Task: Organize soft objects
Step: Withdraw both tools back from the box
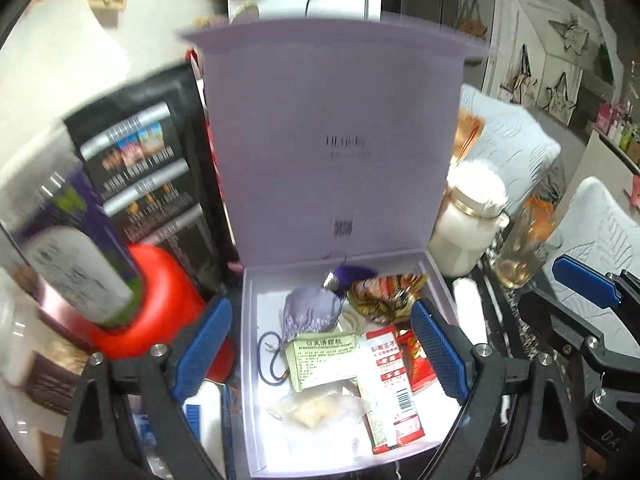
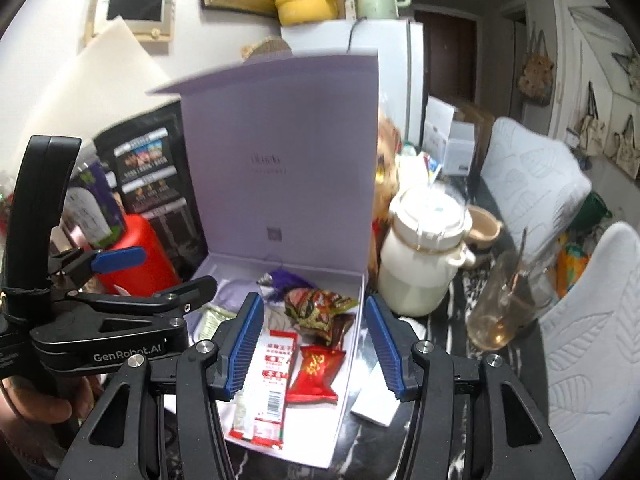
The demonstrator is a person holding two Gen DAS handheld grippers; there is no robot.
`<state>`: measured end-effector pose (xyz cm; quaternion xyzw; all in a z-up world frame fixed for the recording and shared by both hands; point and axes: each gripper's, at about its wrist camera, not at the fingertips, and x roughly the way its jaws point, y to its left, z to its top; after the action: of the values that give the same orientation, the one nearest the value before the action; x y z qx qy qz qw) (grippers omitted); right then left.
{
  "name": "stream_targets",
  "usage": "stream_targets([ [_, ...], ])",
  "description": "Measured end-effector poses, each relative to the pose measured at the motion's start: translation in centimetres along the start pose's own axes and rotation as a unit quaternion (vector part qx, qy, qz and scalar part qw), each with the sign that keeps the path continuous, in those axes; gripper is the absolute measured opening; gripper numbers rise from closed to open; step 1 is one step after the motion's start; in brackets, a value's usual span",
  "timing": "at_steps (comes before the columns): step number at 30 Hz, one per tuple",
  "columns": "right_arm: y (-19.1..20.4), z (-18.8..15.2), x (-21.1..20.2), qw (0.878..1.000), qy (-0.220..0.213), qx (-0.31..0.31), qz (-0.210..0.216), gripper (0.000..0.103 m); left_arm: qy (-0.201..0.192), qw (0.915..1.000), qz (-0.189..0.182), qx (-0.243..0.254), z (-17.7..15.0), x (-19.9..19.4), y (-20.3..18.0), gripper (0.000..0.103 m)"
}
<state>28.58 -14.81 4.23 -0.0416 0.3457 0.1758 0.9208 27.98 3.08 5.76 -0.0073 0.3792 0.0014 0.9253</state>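
An open lilac box (image 1: 251, 360) stands with its lid (image 1: 332, 120) upright. Inside lie a lilac pouch (image 1: 312, 312) with a purple tassel, a colourful snack packet (image 1: 380, 292), a green sachet (image 1: 324, 358), a red-and-white bar packet (image 1: 390, 392), a red sweet packet (image 2: 316, 372) and a clear bag (image 1: 316, 412). My left gripper (image 1: 322, 348) hangs open above the box, nothing between its pads. My right gripper (image 2: 316, 344) is also open over the box (image 2: 352, 340), above the bar packet (image 2: 268, 384) and apart from it. A hand holds the left gripper (image 2: 178, 268) on the left of the right wrist view.
A white lidded jar (image 2: 424, 256) and a glass of amber liquid (image 2: 504, 308) stand right of the box. On the box's left are a red container (image 1: 160, 292), a purple-and-white bottle (image 1: 80, 248) and a black carton (image 1: 148, 160). White quilted chairs (image 2: 536, 184) are at the far right.
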Motion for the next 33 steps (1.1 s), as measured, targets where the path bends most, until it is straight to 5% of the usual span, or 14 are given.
stream_targets([
  [10, 1.2, 1.8, -7.2, 0.997, -0.072, -0.008, -0.006, 0.059, -0.077, 0.9969, 0.01, 0.01, 1.1, -8.0, -0.3, 0.092],
  [19, 2.5, 0.9, -13.9, 0.992, -0.129, -0.004, -0.014, 0.087, -0.152, 0.9882, 0.017, 0.009, -1.0, -15.7, -0.2, 0.103],
  [33, 5.7, -3.7, -20.8, 0.988, -0.154, -0.015, -0.026, 0.093, -0.167, 0.9852, 0.022, 0.028, -7.5, -22.4, -0.2, 0.103],
])
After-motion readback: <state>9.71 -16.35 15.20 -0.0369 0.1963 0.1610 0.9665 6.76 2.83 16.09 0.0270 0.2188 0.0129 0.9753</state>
